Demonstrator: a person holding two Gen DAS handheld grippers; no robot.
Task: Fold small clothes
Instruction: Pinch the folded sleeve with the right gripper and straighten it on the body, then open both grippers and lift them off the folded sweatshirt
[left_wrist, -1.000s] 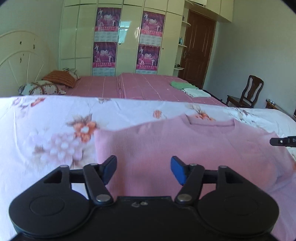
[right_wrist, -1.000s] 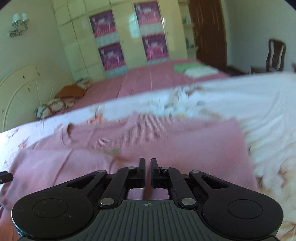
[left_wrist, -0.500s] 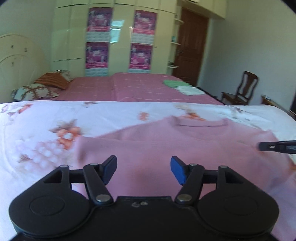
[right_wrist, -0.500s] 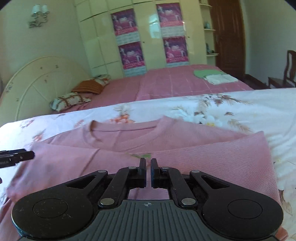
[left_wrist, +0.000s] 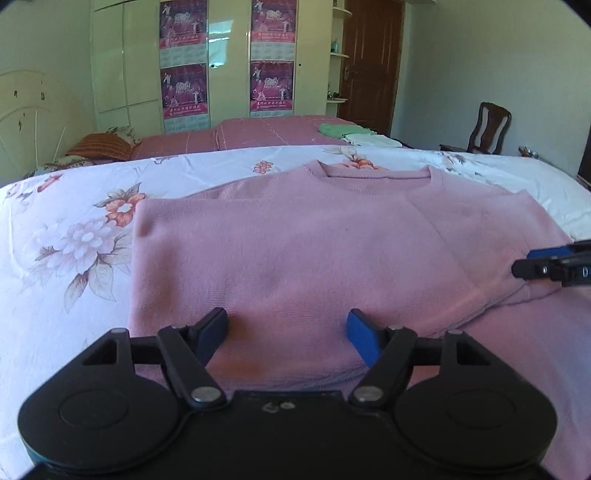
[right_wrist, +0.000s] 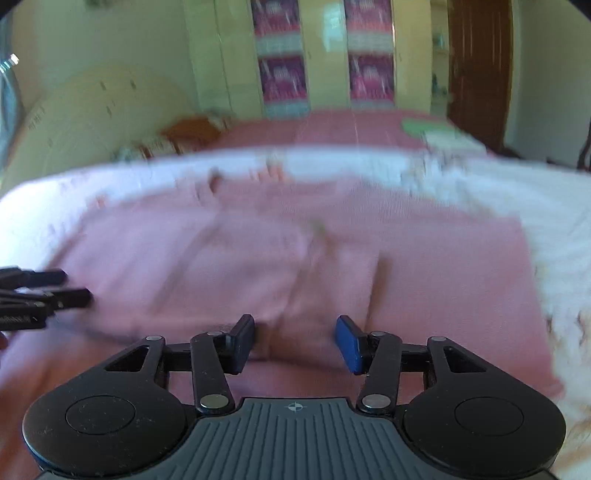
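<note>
The pink sweater (left_wrist: 325, 240) lies flat on the floral bedsheet (left_wrist: 74, 229), collar at the far side, with its lower part folded up over the body so that a straight folded edge runs across below the round neckline (left_wrist: 375, 173). The knit is a plain, fine-ribbed pink; a second layer shows along the right side, where a sleeve or side panel sits on top with a diagonal crease. Your left gripper (left_wrist: 287, 330) is released, its fingers spread wide apart just above the near edge of the folded fabric with nothing between them. Your right gripper (right_wrist: 294, 341) is likewise released, fingers apart over the sweater; this view is motion-blurred, so fine fabric detail cannot be read there. In the left wrist view, the right gripper's tips appear at the sweater's right edge. Behind the sheet you see a pink-covered bed (left_wrist: 258, 129) carrying folded green and white clothes (left_wrist: 354, 133), a wardrobe with posters (left_wrist: 184, 92), and a wooden chair (left_wrist: 487, 129).
</note>
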